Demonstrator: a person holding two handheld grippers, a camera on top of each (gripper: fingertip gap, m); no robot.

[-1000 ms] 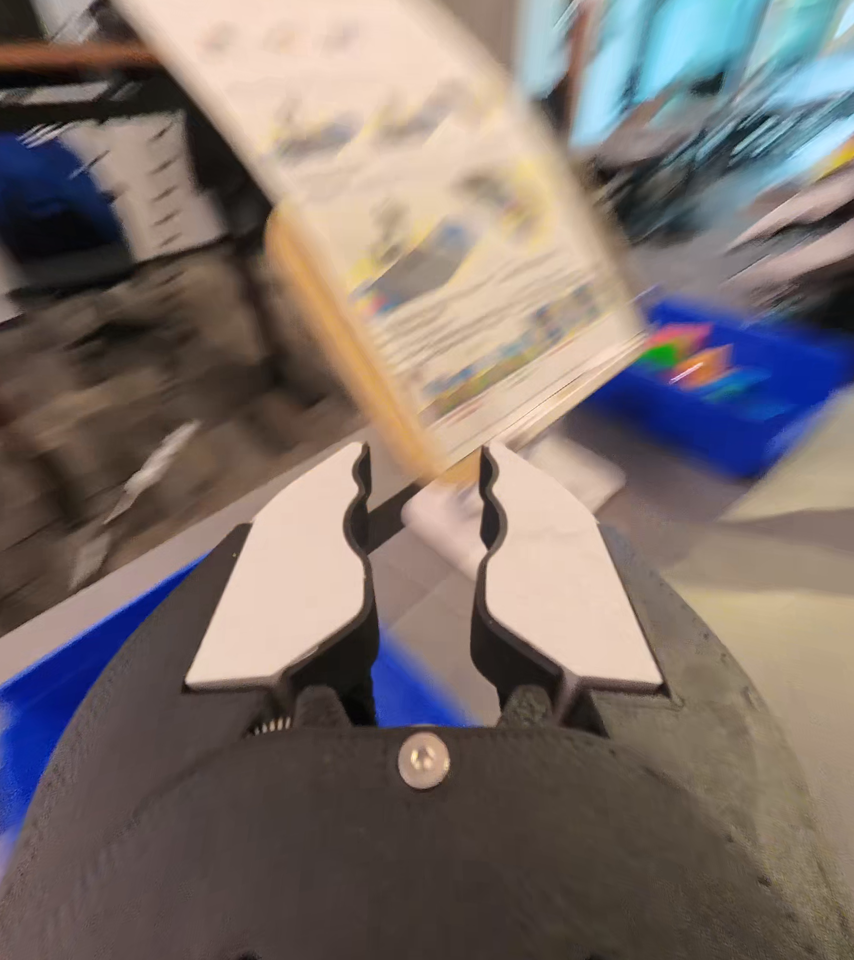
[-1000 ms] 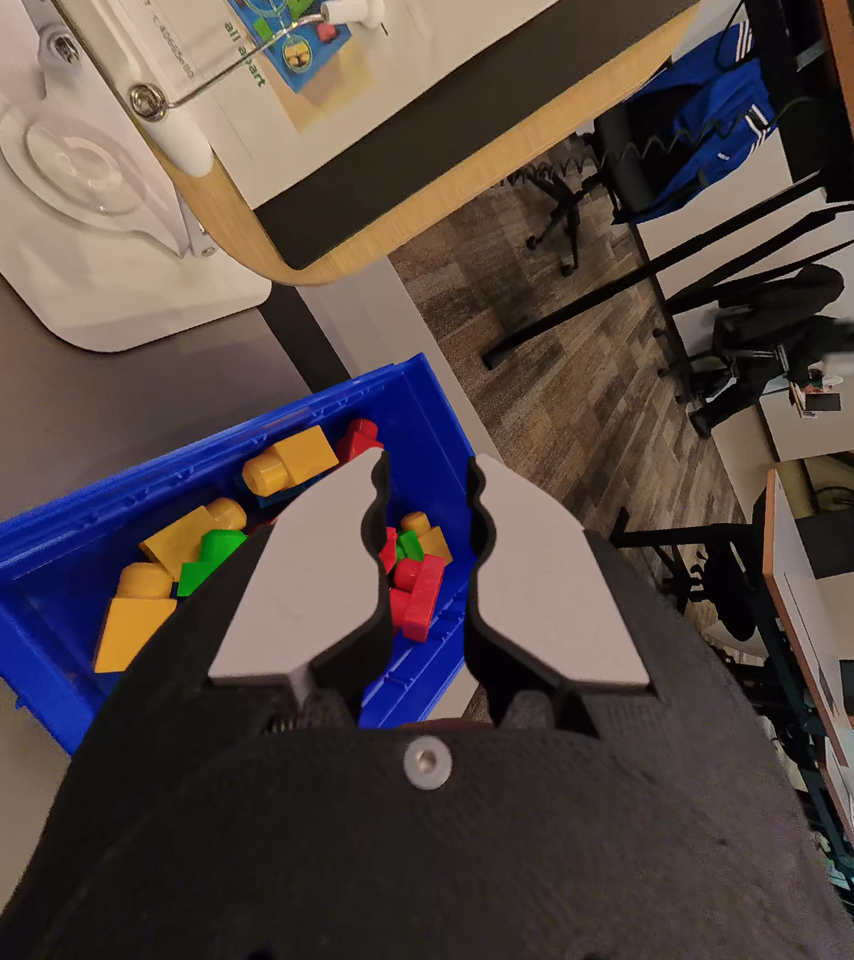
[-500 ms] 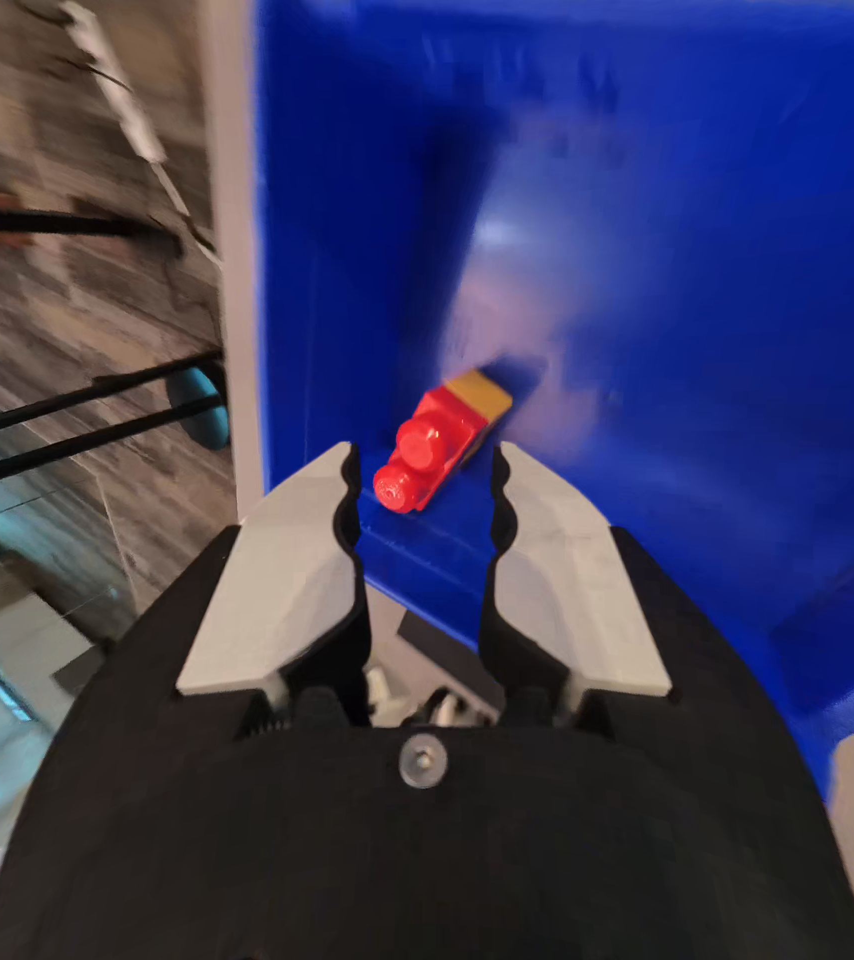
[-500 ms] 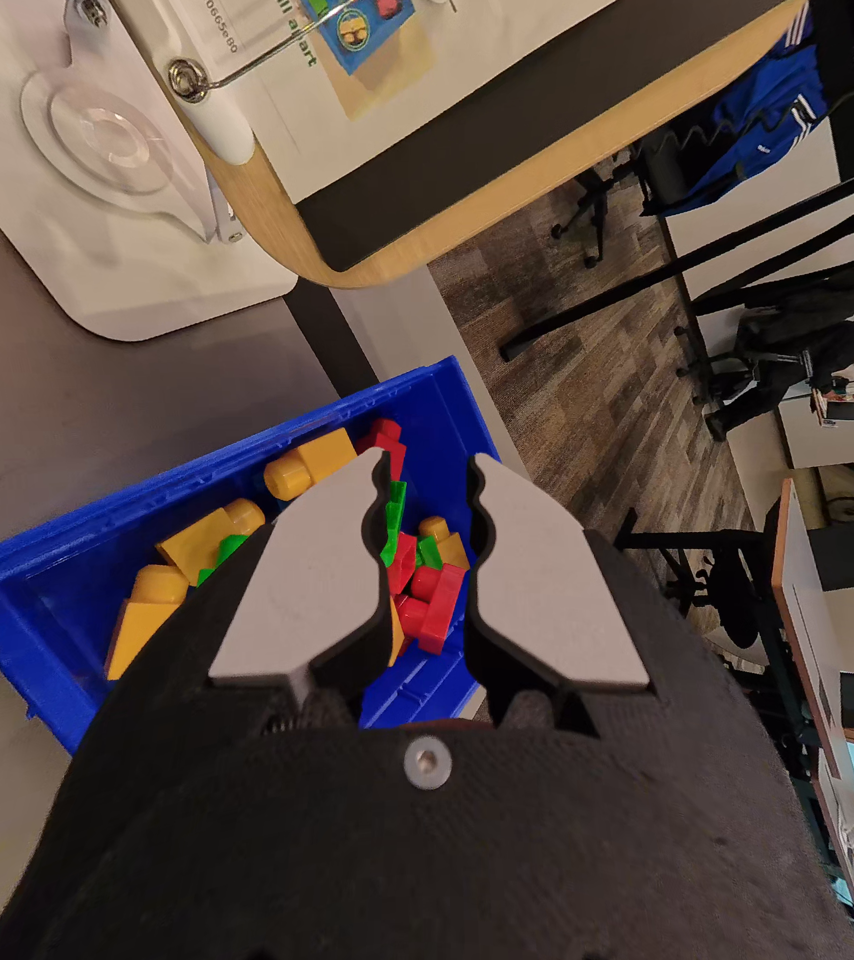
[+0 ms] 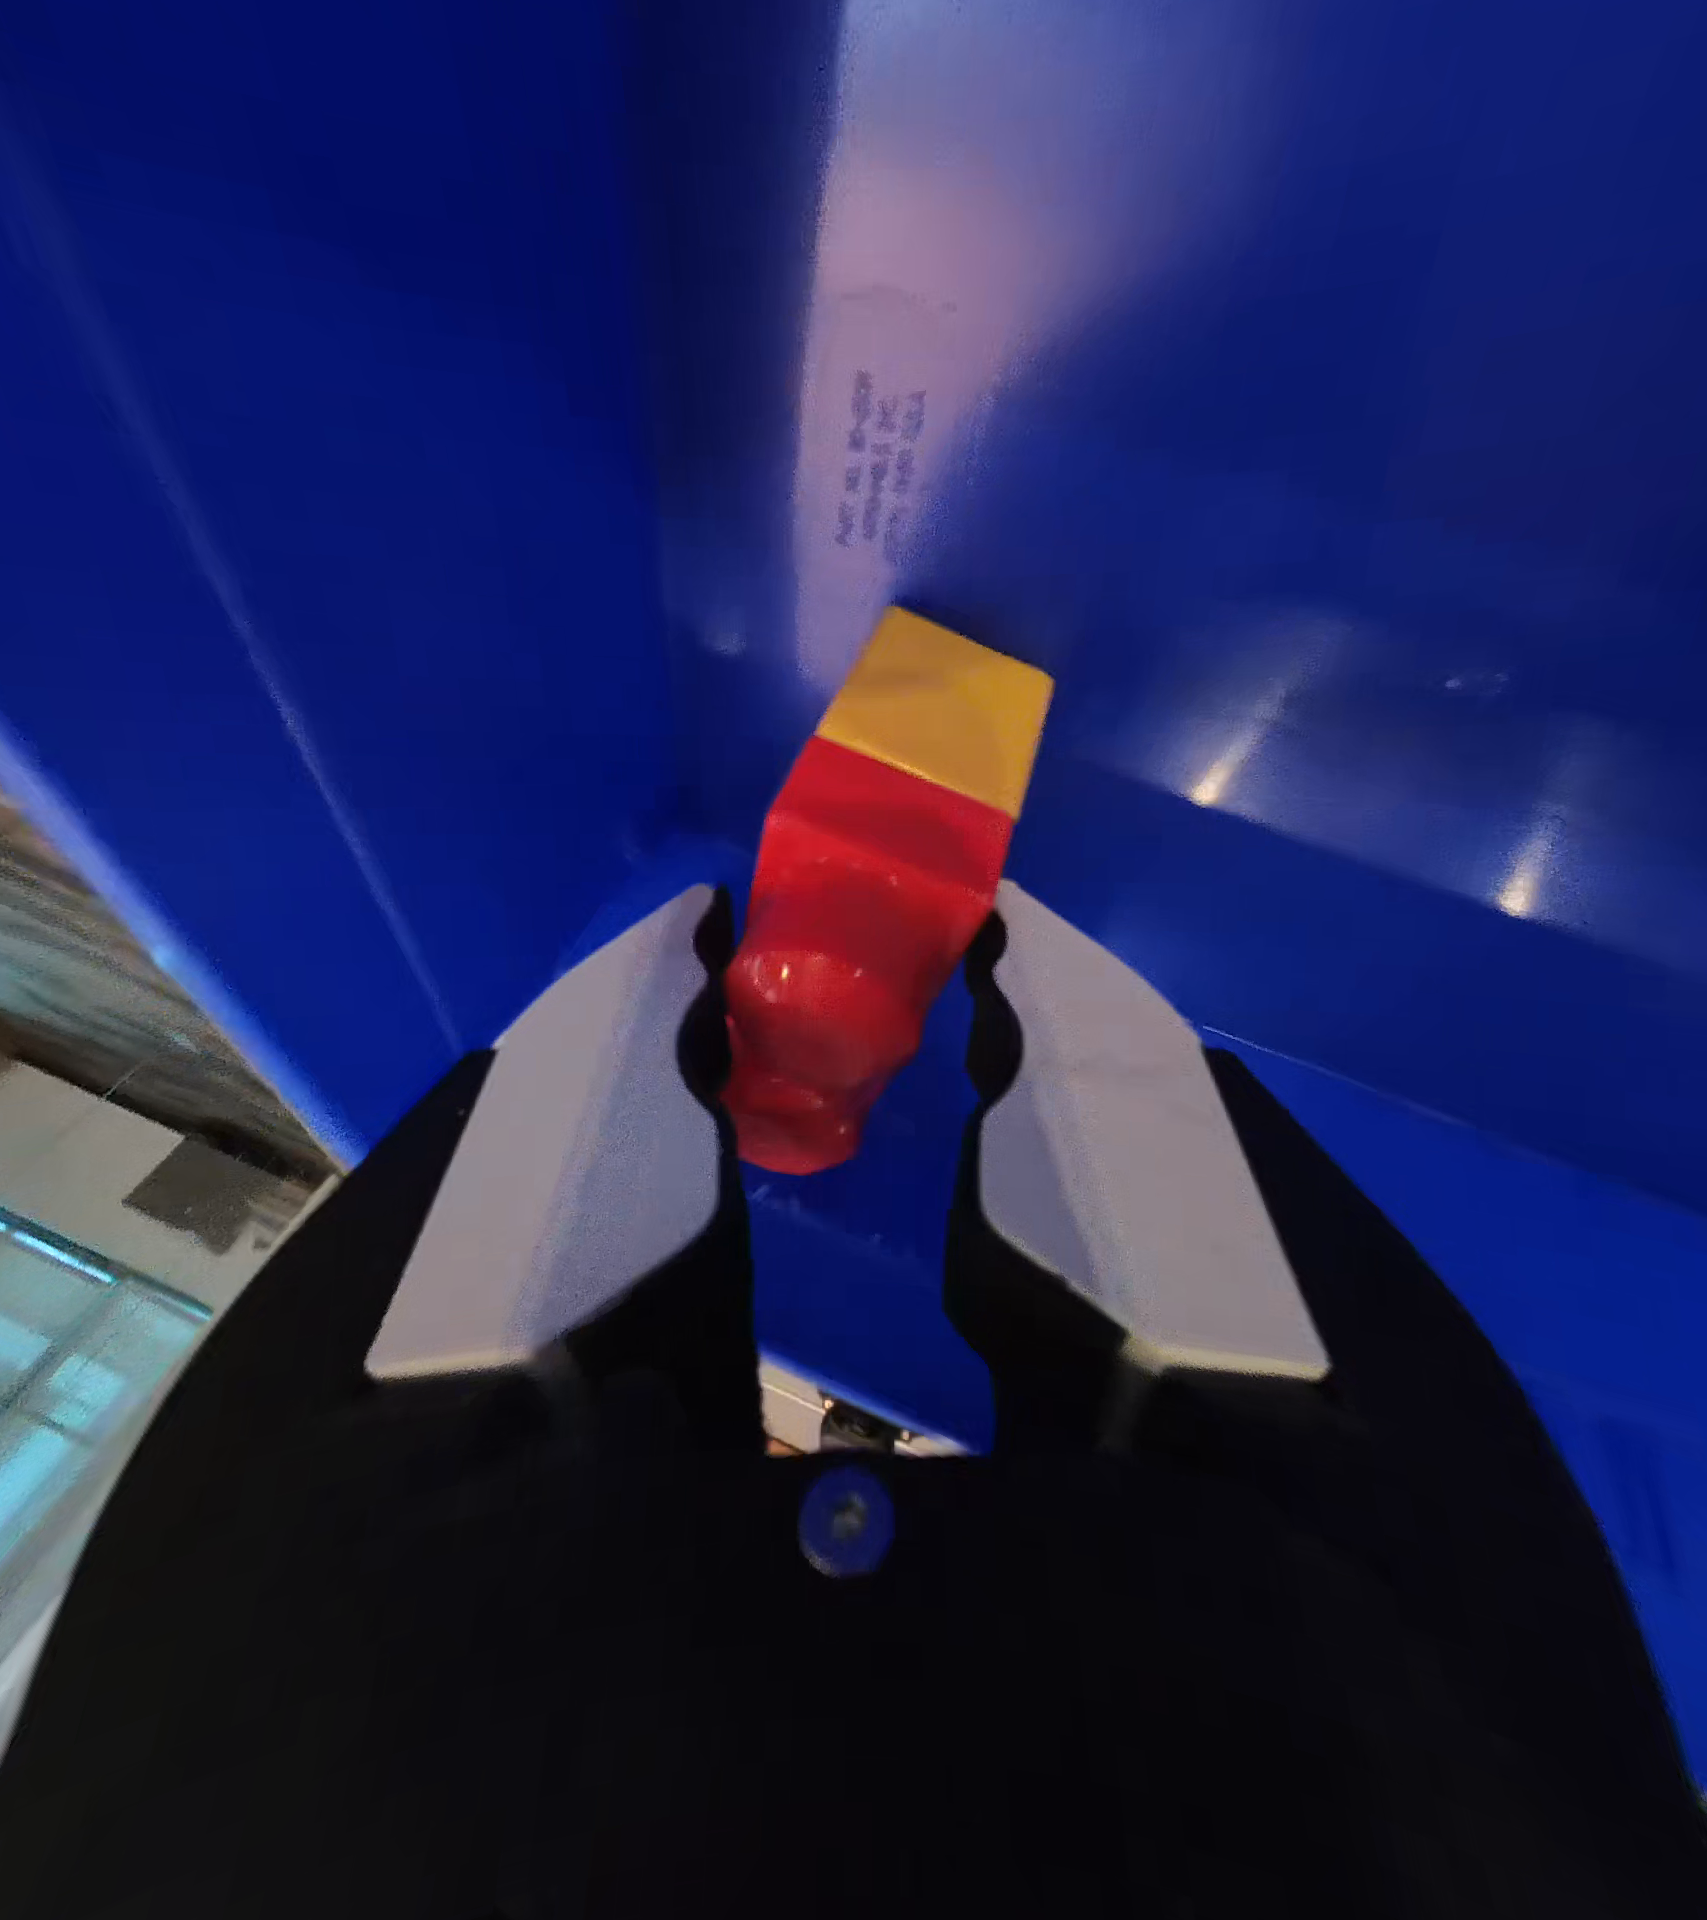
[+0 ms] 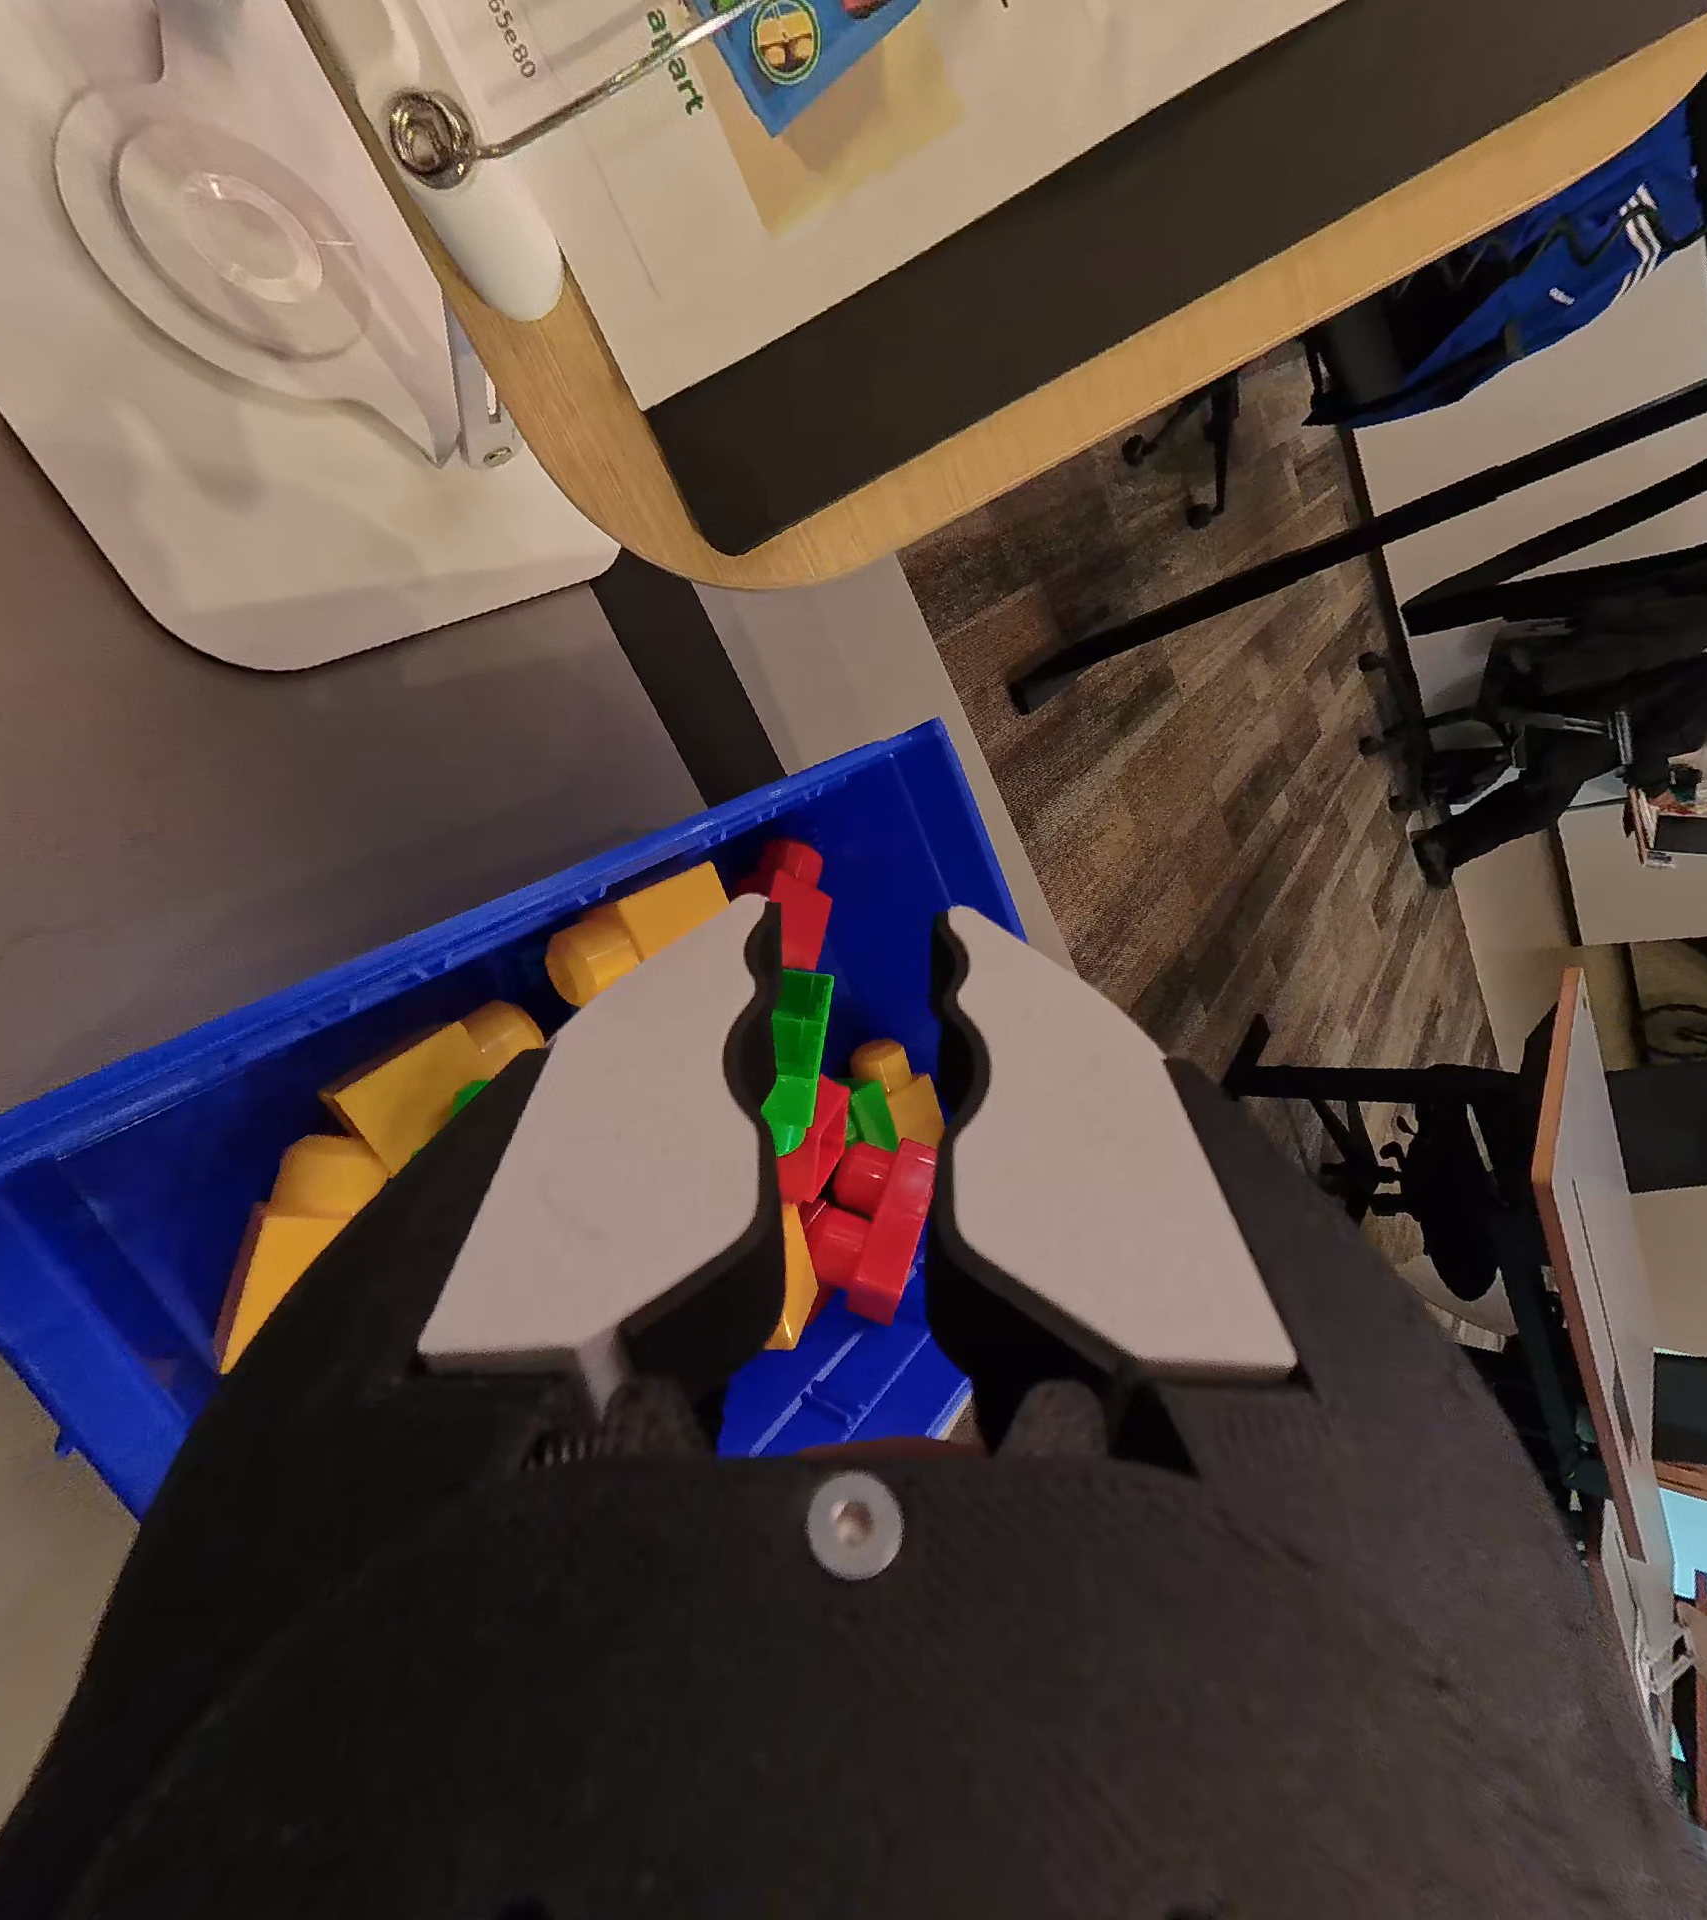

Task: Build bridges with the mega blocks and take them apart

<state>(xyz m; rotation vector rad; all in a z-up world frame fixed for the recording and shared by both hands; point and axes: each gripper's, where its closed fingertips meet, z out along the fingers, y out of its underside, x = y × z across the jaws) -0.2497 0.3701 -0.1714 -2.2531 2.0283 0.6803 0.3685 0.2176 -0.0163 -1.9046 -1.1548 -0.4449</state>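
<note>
- Left wrist view: left gripper (image 5: 849,925) is inside a blue bin (image 5: 1348,468), straddling a red block (image 5: 859,935) joined to a yellow block (image 5: 942,707) in the bin's corner; whether its pads press the block cannot be told.
- Right wrist view: right gripper (image 6: 854,925), released and holding nothing, hovers over a second blue bin (image 6: 49,1226) at the worktop (image 6: 205,790) edge, filled with loose yellow, red and green blocks (image 6: 859,1174).

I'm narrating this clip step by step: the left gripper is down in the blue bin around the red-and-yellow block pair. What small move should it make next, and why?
Probably close the left gripper: the red block already sits between its open fingers, with a gap visible on the right side.
</note>
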